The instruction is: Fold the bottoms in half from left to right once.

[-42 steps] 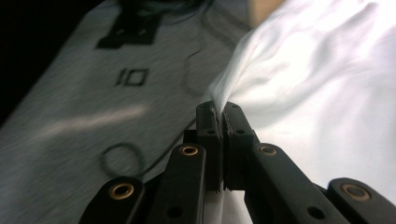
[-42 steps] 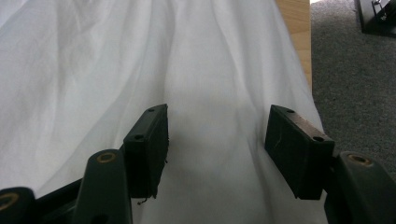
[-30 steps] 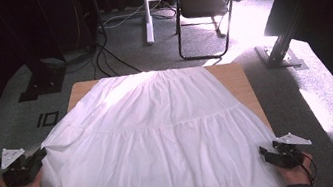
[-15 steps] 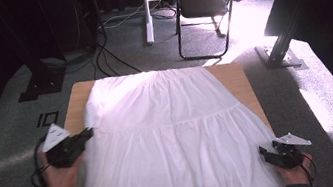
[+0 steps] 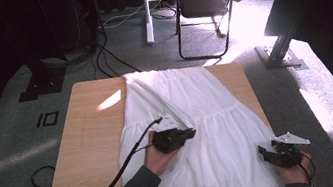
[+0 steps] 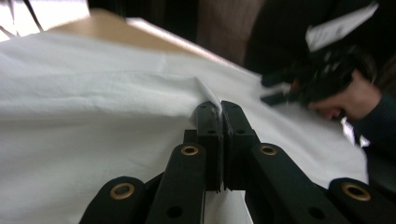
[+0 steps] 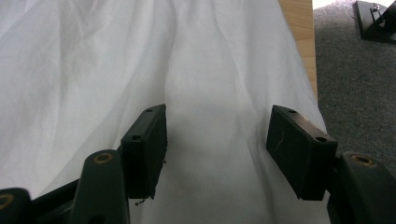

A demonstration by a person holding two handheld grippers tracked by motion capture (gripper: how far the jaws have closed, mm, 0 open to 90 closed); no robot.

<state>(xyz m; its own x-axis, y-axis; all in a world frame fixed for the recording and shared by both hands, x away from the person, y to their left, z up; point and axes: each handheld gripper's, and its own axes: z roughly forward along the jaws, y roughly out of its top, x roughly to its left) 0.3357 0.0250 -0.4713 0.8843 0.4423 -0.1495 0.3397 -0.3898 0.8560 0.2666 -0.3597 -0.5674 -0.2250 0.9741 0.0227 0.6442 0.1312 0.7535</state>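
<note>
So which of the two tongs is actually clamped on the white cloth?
The left tongs, over the middle of the white cloth, pinch a fold between shut jaws. The right tongs, at the cloth's right edge, stand open, gripping nothing.

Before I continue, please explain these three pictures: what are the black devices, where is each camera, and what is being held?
A person holds a hand tool with a two-jaw claw in each hand. One camera looks down from above; the other two ride on the claws. A white garment lies on a wooden table. The left claw is shut on an edge of the garment, folding it over toward the middle. The right claw waits open over the garment's right side, holding nothing.
</note>
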